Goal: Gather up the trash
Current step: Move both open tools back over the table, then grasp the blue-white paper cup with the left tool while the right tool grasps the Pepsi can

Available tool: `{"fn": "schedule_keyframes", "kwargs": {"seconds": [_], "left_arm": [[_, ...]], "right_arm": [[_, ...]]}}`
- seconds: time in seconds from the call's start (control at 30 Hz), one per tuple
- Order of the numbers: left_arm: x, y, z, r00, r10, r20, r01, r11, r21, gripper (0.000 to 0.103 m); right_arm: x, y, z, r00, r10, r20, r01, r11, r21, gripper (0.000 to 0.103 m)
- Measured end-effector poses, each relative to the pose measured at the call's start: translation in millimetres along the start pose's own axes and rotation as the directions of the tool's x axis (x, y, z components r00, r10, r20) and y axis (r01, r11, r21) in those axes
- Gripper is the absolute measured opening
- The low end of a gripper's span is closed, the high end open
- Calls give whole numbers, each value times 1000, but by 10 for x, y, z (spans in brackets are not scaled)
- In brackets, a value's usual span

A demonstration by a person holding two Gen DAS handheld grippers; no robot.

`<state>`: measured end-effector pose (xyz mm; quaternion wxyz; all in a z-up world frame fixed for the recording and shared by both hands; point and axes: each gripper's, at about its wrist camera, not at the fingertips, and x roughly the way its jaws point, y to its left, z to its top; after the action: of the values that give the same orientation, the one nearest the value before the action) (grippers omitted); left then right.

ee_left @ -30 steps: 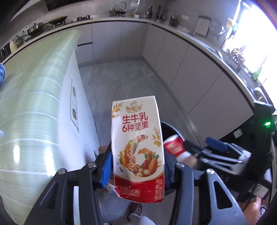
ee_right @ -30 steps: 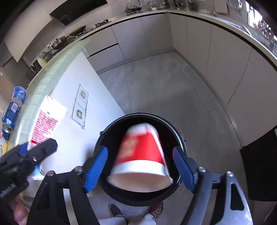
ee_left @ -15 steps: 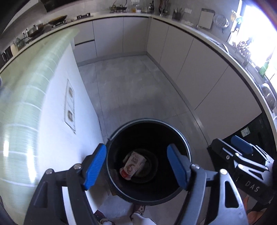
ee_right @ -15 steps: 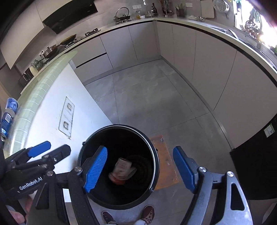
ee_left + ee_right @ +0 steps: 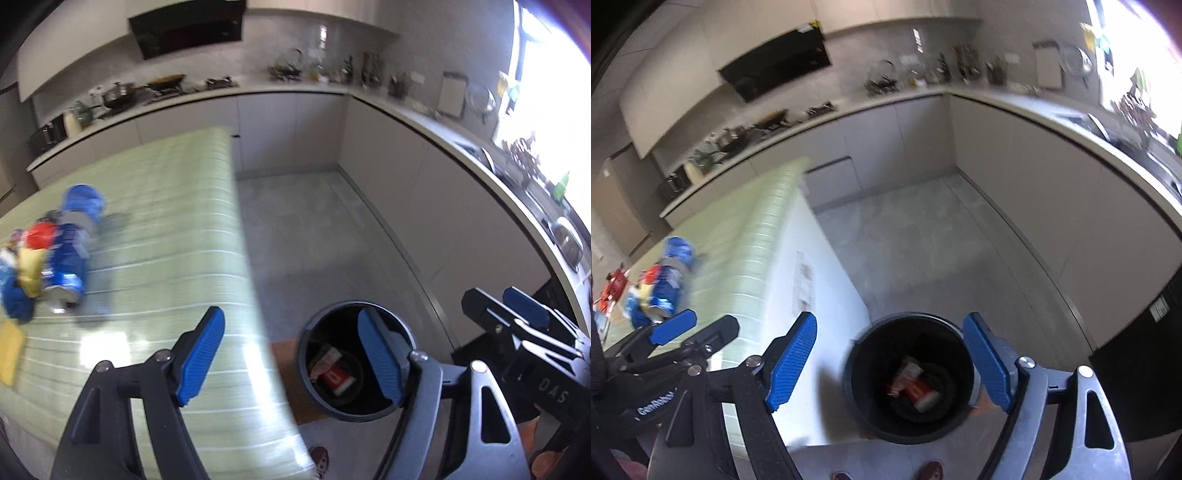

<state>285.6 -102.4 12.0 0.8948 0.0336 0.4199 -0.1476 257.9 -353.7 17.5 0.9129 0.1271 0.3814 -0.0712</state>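
Observation:
The black round bin (image 5: 306,332) (image 5: 908,317) stands on the floor beside the counter end. In it lie a milk carton (image 5: 325,360) (image 5: 905,373) and a red paper cup (image 5: 336,378) (image 5: 919,391). My left gripper (image 5: 291,354) (image 5: 698,328) hangs over the counter's corner, its jaws opening with nothing between them. My right gripper (image 5: 888,360) (image 5: 498,302) is above the bin, its jaws also opening and empty. On the green tiled counter (image 5: 147,221) lie blue cans (image 5: 70,258) (image 5: 665,291), a blue cup (image 5: 83,201) and red and yellow wrappers (image 5: 35,254).
Grey cabinets (image 5: 424,184) line the back and right walls, with cluttered worktops above them. A dark appliance (image 5: 1145,350) stands at the right. A person's shoe (image 5: 319,458) (image 5: 931,470) shows by the bin. Grey floor (image 5: 916,240) stretches beyond the bin.
The left gripper let go of the milk carton and the red cup left the right jaws; both now lie in the bin. Both grippers rose and tilted up, bringing the countertop into view.

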Motion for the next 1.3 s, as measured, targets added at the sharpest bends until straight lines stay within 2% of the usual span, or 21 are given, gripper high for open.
{"fn": "schedule_keyframes", "kwargs": {"seconds": [0.3,0.6,0.8,0.97,1.07,1.2,1.3], "left_arm": [[-364,876,-180,993,97,69,-92,993,-73,84],[-633,1891,-344,983,152,102,-138,982,-130,85],[-682,2319,-447,980,175,96,-157,972,-174,85],[-614,2595,-534,975,211,69,-190,954,-234,85],[-564,2750,-558,968,247,38,-229,937,-265,85],[-507,2913,-522,946,323,18,-306,912,-273,85],[-469,3047,-488,937,349,7,-332,897,-292,85]], "right_arm": [[-220,1401,-88,993,112,41,-108,989,-98,87],[-215,2522,-321,984,170,57,-161,977,-139,87],[-159,2934,-361,980,194,43,-184,968,-167,87],[-45,3103,-327,977,212,23,-202,957,-210,88],[85,3142,-276,974,227,9,-219,950,-223,88],[218,3165,-190,963,271,-2,-265,941,-209,88],[302,3191,-125,959,283,2,-275,934,-228,88]]}}
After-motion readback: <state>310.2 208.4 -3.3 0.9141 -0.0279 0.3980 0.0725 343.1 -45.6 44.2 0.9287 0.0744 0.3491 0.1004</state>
